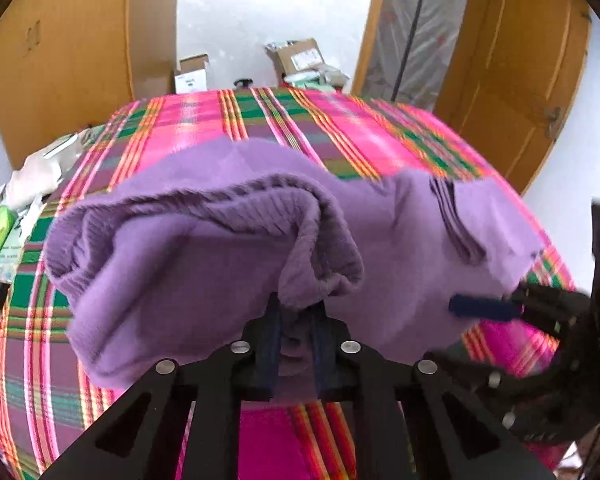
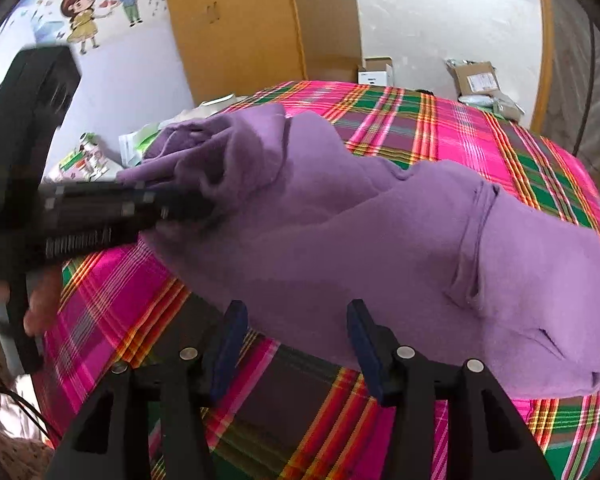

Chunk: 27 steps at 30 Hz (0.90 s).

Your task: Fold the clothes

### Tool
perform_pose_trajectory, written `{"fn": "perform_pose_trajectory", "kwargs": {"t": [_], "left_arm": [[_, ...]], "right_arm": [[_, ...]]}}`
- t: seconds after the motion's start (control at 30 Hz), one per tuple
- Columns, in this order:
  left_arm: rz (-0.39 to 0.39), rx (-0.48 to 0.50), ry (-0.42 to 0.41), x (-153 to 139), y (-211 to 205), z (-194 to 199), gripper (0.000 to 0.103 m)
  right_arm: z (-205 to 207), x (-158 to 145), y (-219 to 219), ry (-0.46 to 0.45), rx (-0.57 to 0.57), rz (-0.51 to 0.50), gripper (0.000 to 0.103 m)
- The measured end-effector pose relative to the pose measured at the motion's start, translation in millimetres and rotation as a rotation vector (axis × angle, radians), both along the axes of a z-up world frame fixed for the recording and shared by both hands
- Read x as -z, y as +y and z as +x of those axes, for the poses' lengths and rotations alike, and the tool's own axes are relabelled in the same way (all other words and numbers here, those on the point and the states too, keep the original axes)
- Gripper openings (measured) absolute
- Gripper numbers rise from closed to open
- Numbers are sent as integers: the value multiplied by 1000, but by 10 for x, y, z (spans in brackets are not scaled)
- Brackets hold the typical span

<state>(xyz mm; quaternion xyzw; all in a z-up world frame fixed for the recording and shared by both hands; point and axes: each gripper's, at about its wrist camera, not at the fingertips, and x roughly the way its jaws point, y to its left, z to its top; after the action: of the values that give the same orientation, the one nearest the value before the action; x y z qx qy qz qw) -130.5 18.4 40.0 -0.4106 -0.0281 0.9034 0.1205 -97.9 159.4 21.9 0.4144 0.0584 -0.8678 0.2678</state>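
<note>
We see a purple sweater [image 2: 340, 240] lying in a rumpled heap across the middle of a bed covered with a pink, green and orange plaid cloth [image 2: 480, 128]. It is soft knit, with a ribbed band [image 1: 260, 196] curled open like a mouth and a short seam or slit near one end. Our left gripper [image 1: 296, 320] pinches a bunch of the ribbed edge, its fingers pressed close on the fabric and lifting it off the cloth. Our right gripper [image 2: 296, 340] hangs just over the near edge of the sweater with its blue-padded fingers [image 2: 366, 344] spread wide and nothing between them.

The left wrist view alone shows the ribbed opening from inside, along with the right gripper's blue tip at the sweater's right edge and a wooden door [image 1: 512, 80]. The right wrist view alone shows a cartoon wall sticker [image 2: 100, 8], the left gripper from the side, and the fingers of a hand [image 2: 40, 304] holding it.

Beyond the bed stand cardboard boxes [image 1: 300, 58] against the wall; we cannot tell what is in them. Packets [image 2: 88, 160] lie beside the bed.
</note>
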Motion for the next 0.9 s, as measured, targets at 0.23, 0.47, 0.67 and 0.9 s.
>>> {"fn": "perform_pose_trajectory", "kwargs": {"t": [0.23, 0.47, 0.67, 0.9], "left_arm": [[69, -83, 70, -271, -274, -128, 10], [104, -156, 136, -504, -541, -228, 9], [135, -260, 197, -705, -905, -263, 7], [123, -376, 232, -804, -1350, -222, 7]], "right_arm": [[51, 16, -141, 30, -46, 48, 52], [30, 41, -287, 46, -69, 72, 52], [3, 59, -409, 55, -98, 85, 52], [-36, 66, -560, 60, -129, 95, 52]]}}
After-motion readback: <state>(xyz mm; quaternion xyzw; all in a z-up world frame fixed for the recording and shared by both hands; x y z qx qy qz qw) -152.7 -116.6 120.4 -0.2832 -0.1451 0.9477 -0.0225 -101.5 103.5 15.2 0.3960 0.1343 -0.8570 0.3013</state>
